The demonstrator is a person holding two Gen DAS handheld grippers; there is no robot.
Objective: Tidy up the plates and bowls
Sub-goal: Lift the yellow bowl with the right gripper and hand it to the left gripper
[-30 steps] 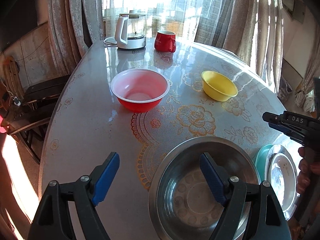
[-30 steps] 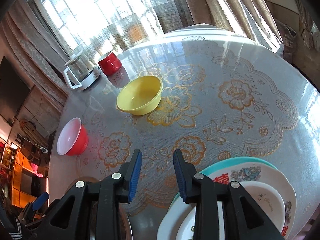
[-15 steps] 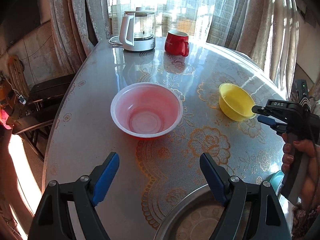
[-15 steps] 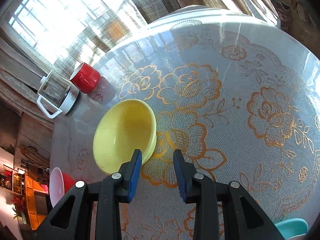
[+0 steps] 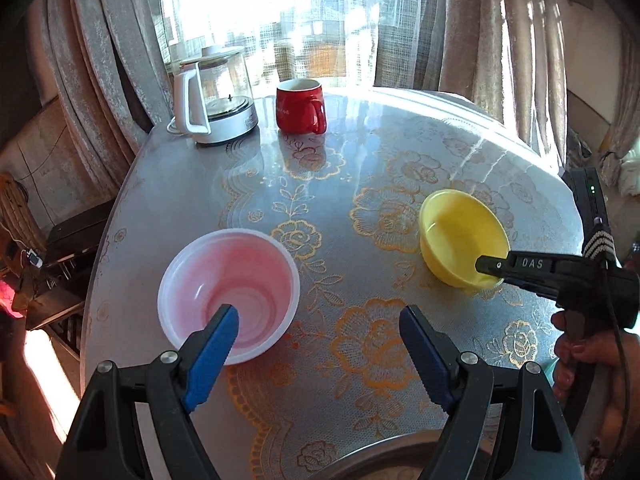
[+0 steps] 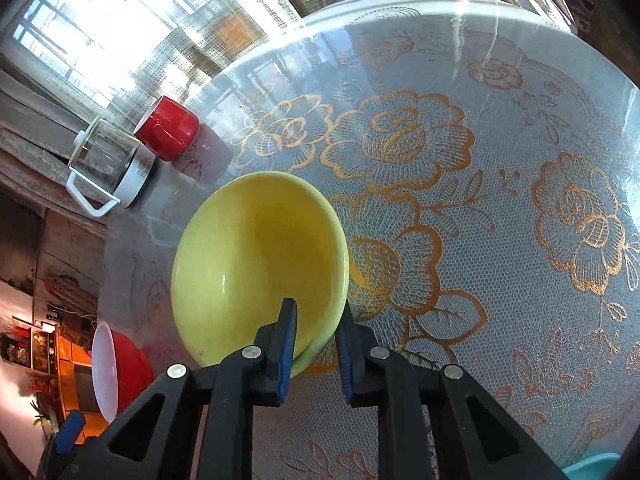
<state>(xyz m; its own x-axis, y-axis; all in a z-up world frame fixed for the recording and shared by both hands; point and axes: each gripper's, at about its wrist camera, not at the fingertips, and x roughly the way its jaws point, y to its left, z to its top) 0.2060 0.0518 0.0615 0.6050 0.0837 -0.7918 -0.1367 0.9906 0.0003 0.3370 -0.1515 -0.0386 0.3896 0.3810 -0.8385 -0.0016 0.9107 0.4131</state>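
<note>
The left gripper [image 5: 318, 354] hangs wide open and empty beside the red bowl [image 5: 228, 290]. Farther on, the right gripper [image 6: 316, 350] straddles the yellow bowl [image 6: 256, 264] rim, jaws not yet pinched; I'd squeeze squarely before lifting.

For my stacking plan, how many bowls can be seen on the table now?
3: the red bowl near the left gripper, the yellow bowl straddled by the right gripper, the metal bowl partly cut off below.
</note>
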